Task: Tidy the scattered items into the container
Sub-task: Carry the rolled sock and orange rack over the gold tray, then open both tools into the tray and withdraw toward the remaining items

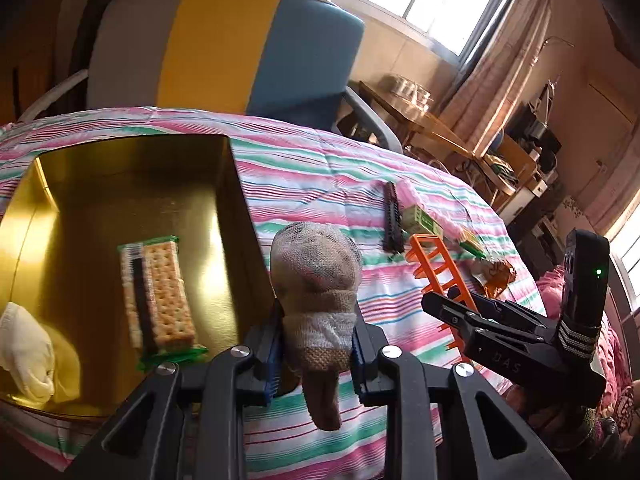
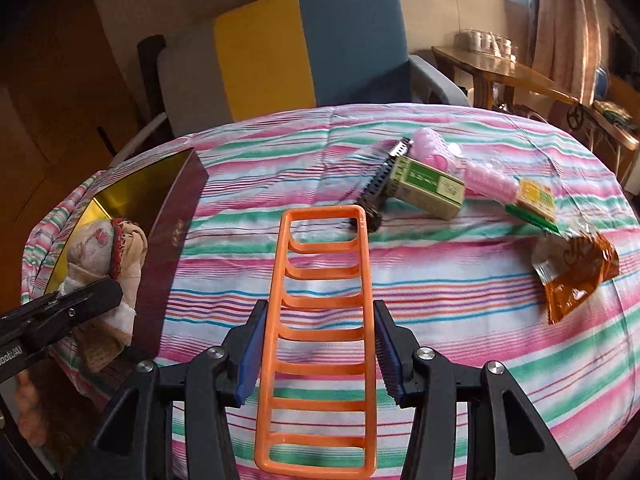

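My left gripper [image 1: 316,354] is shut on a rolled beige sock [image 1: 316,280], held just right of the gold-lined box [image 1: 236,184]. The box holds a cracker pack [image 1: 158,296] and a white cloth [image 1: 26,350]. The sock also shows in the right wrist view [image 2: 120,248], next to the box's dark red wall [image 2: 176,232]. My right gripper [image 2: 318,350] has its jaws around an orange ladder-shaped rack [image 2: 320,320] on the striped cloth; the pads [image 2: 250,354] look close to the rack's rails, contact unclear.
On the striped tablecloth [image 2: 440,340] lie a black comb [image 2: 378,184], a green-and-cream carton [image 2: 430,188], a pink object [image 2: 476,168], a small yellow-green packet [image 2: 536,200] and an orange snack wrapper [image 2: 576,276]. A yellow-and-blue chair [image 2: 304,48] stands behind the table.
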{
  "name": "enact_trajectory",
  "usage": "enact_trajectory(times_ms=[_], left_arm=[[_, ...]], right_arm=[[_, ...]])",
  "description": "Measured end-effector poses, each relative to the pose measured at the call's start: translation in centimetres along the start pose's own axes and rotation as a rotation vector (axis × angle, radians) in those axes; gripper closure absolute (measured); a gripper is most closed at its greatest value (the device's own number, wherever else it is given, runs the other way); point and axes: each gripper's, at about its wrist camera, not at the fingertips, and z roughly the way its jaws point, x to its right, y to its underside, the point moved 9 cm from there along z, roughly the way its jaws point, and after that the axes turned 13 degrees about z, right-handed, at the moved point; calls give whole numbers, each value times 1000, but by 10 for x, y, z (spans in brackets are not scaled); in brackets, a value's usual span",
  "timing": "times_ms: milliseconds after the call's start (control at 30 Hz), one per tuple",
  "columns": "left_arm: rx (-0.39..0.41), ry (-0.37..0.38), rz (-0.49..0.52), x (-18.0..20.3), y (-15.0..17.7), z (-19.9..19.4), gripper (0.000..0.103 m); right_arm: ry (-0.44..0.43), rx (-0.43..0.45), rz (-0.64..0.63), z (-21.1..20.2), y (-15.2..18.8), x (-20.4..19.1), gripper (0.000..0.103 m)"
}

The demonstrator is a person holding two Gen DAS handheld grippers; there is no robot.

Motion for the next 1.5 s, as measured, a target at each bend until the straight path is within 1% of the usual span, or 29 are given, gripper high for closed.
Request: enact_trajectory(times_ms=[233, 500, 600, 767, 967, 1100, 1300, 1433, 1467, 1500], left_arm=[[38, -109, -90, -67, -4, -21, 76], [4, -215, -149, -130, -2, -14, 76], [-10, -244, -151, -147, -4, -6, 76], [-39, -248, -174, -169, -3, 5, 76], [-77, -267, -203, -187, 0, 19, 76], [-97, -281, -218, -196, 5, 24, 76], [-116, -302, -260, -208, 11, 27, 75], [-139, -337, -277, -216, 16, 26, 73], [-138, -341, -283, -218, 16, 25, 71], [-140, -349, -287, -219, 17, 24, 69]], right_arm=[[-83, 6, -107, 7, -12, -67, 53], [-205, -10, -209, 23, -27, -143, 53], [-231, -24, -260, 34, -31, -172, 53], [-234, -67, -317, 63, -37, -208, 53], [-217, -126, -358, 99, -36, -230, 53], [-204, -165, -383, 120, -34, -237, 53], [-166, -210, -381, 146, -29, -234, 53], [-157, -236, -358, 154, -28, -228, 52], [-161, -231, -352, 154, -30, -228, 51], [-162, -223, -348, 153, -31, -228, 47]])
